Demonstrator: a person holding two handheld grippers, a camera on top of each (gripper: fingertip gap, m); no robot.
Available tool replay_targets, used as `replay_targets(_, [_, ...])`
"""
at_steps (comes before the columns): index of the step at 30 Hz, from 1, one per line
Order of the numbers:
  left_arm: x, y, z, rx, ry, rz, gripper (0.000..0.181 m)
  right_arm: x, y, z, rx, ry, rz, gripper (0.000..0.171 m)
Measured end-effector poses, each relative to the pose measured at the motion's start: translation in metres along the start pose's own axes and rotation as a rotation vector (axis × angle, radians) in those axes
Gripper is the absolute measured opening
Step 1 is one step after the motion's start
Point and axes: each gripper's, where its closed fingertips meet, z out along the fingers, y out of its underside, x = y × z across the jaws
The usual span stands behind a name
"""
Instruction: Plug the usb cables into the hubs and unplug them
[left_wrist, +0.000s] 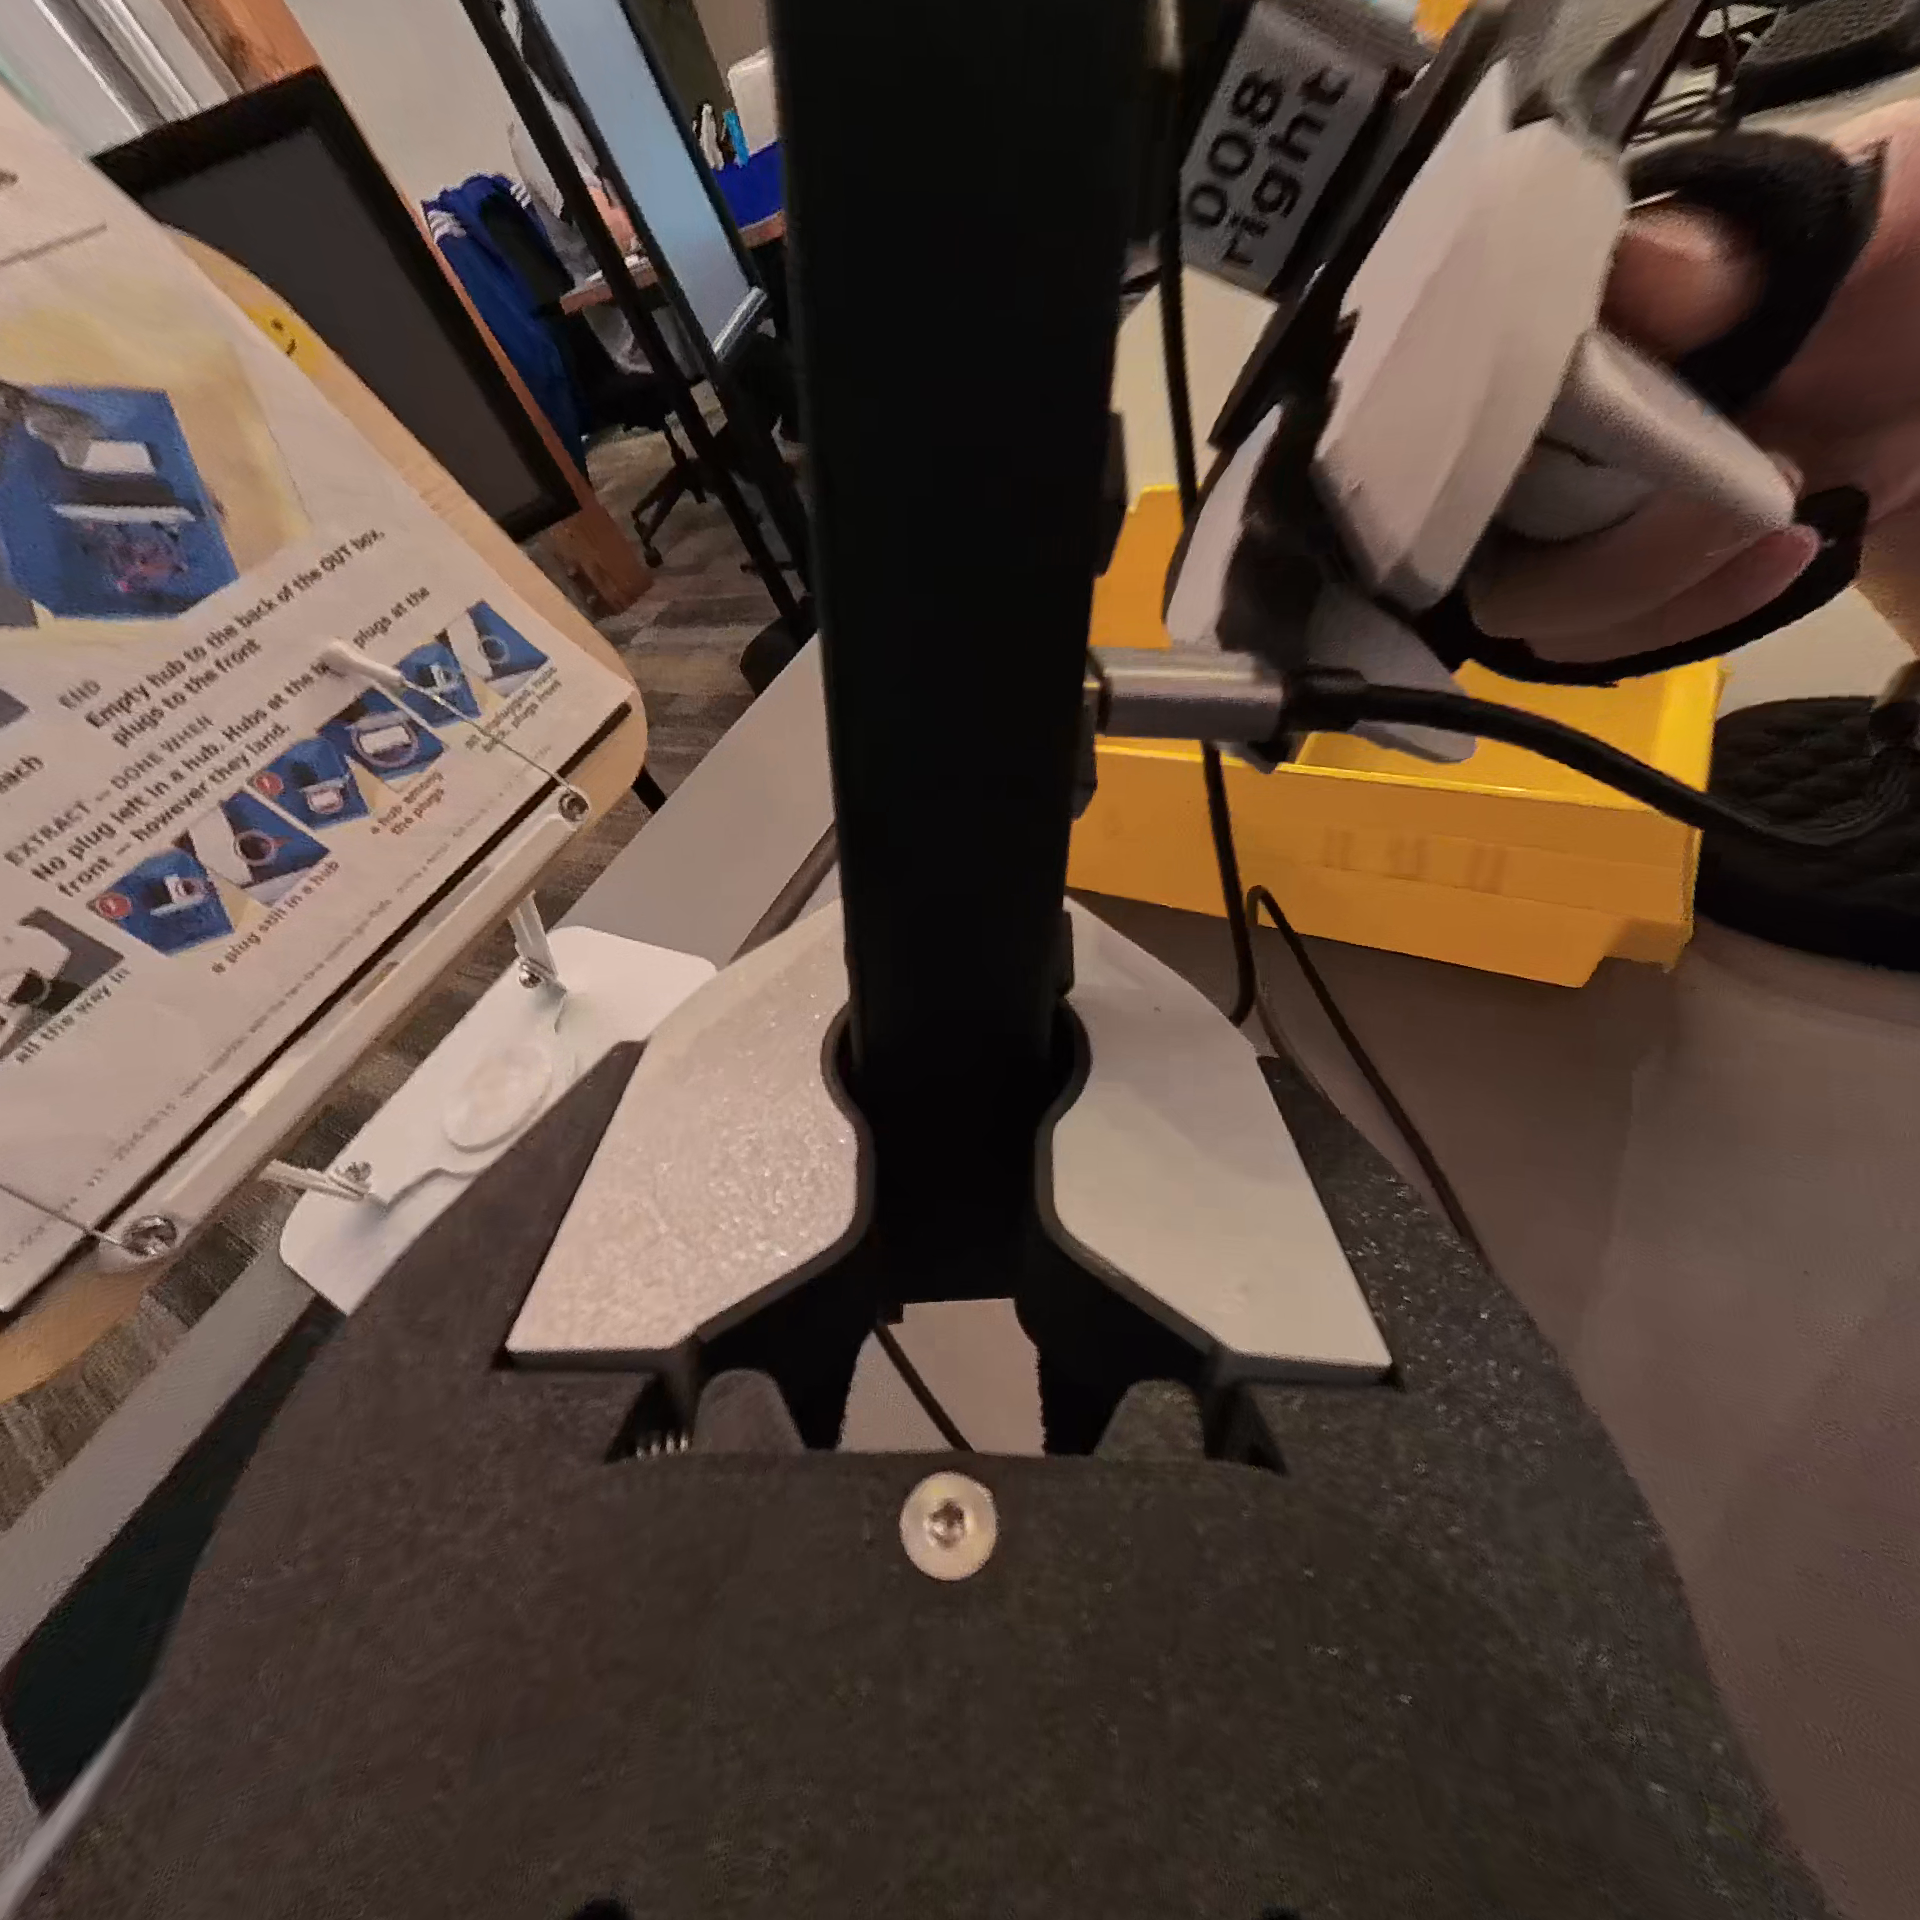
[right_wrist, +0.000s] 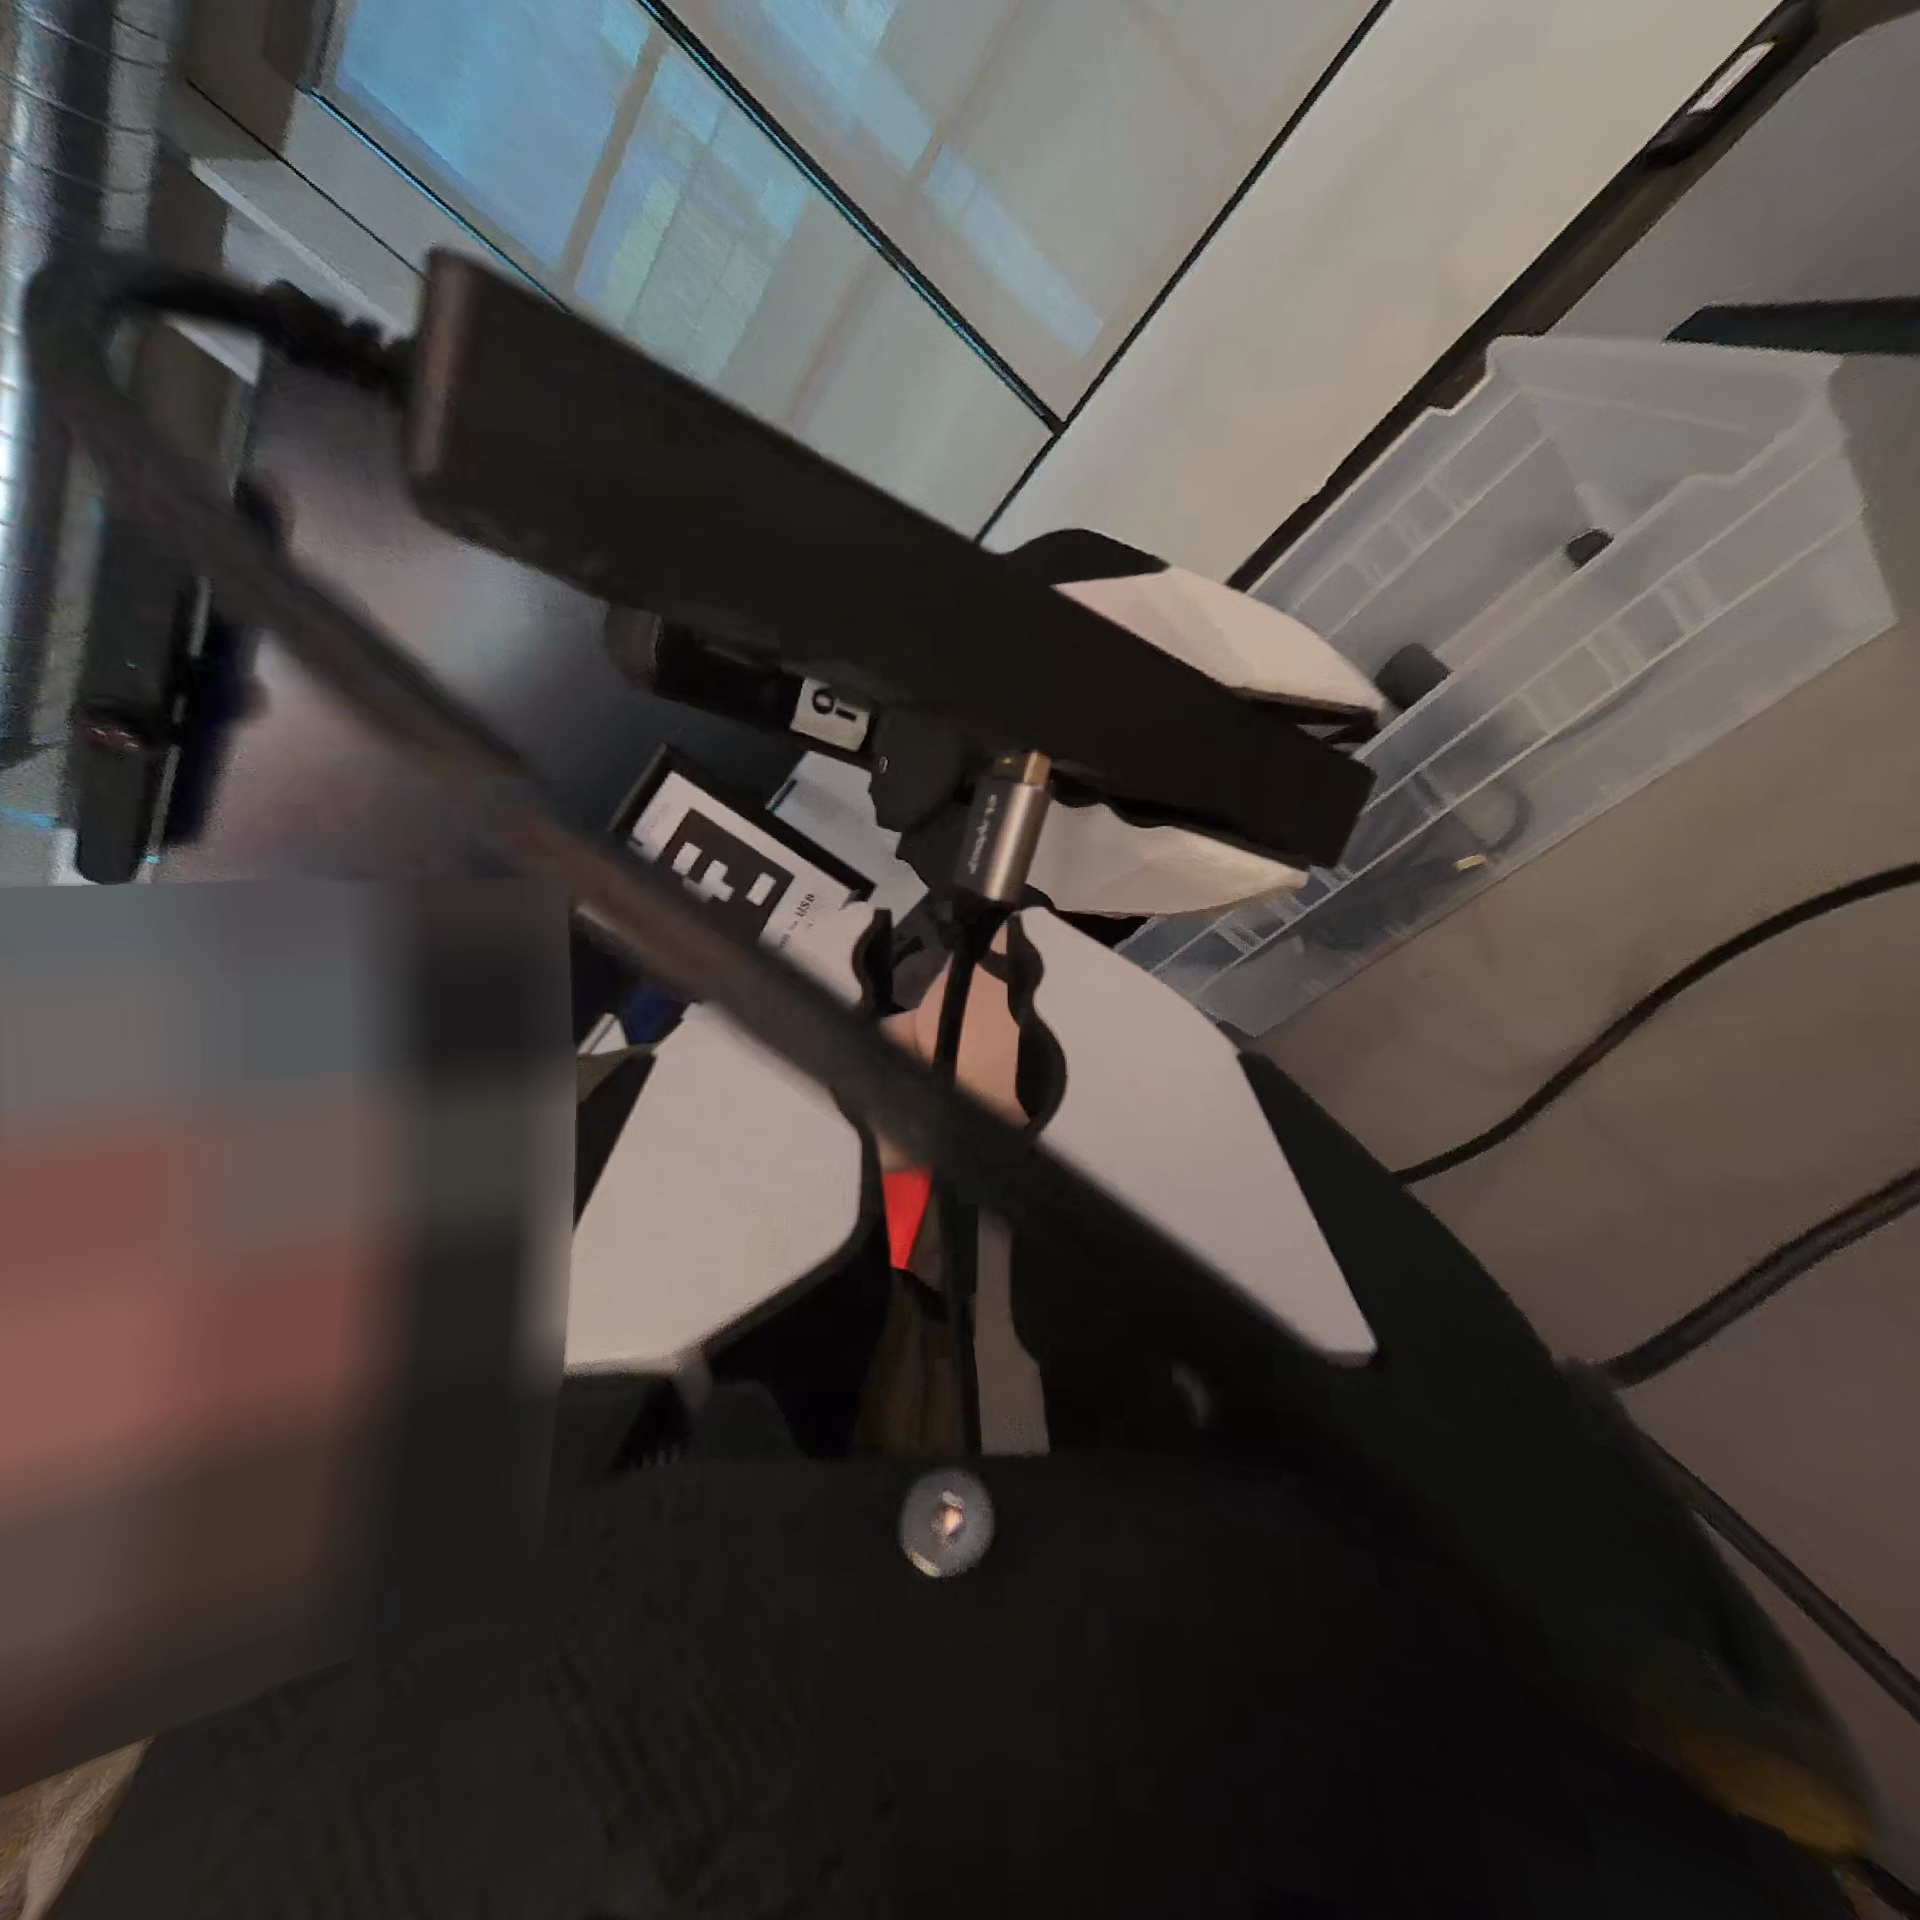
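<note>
Hub (left_wrist: 951, 520) stands upright between the left gripper (left_wrist: 951, 1081) fingers, a long black bar clamped near its lower end, its long axis running up and away from that gripper. The left fingers (left_wrist: 727, 1143) are closed on it, touching both flat sides.

From the hub's right side a grey plug (left_wrist: 1195, 704) juts out square to the long axis, its cable (left_wrist: 1558, 743) trailing off right. The right gripper (left_wrist: 1309, 665) holds this plug, fingers shut on it just behind the metal shell, with a hand (left_wrist: 1766, 343) on the handle.

In the right wrist view the hub (right_wrist: 831, 582) lies slantwise across the frame and the plug (right_wrist: 997, 831) meets its edge from below; whether the plug is fully seated or partly out is hard to tell.

So the plug's axis crosses the hub's at a right angle, and the coming move, push or pull, should run along the plug, sideways from the hub, while the left gripper braces. A yellow bin (left_wrist: 1403, 862) sits on the table (left_wrist: 1714, 1247) behind.
</note>
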Motion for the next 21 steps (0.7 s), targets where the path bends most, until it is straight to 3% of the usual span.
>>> replay_targets(6, [-0.006,-0.003,-0.004,0.055,0.063,-0.182,0.029,-0.011,0.0,-0.007,-0.024,0.095,-0.119,0.02])
replay_targets(9, [-0.012,-0.009,-0.012,0.103,0.074,-0.246,0.029,-0.023,-0.001,-0.011,-0.052,0.215,-0.324,0.02])
replay_targets(11, [-0.02,-0.012,-0.018,0.12,0.055,-0.268,0.029,-0.041,-0.012,-0.017,0.01,0.29,-0.553,0.02])
replay_targets(15, [-0.027,-0.022,-0.03,0.192,0.078,-0.359,0.028,-0.066,-0.05,-0.048,0.308,0.532,-0.988,0.019])
replay_targets(17, [-0.03,-0.025,-0.034,0.217,0.07,-0.387,0.026,-0.056,-0.058,-0.055,0.36,0.617,-1.052,0.02])
replay_targets(21, [-0.03,-0.037,-0.04,0.283,0.082,-0.451,0.026,-0.029,-0.056,-0.03,0.355,0.616,-1.045,0.033])
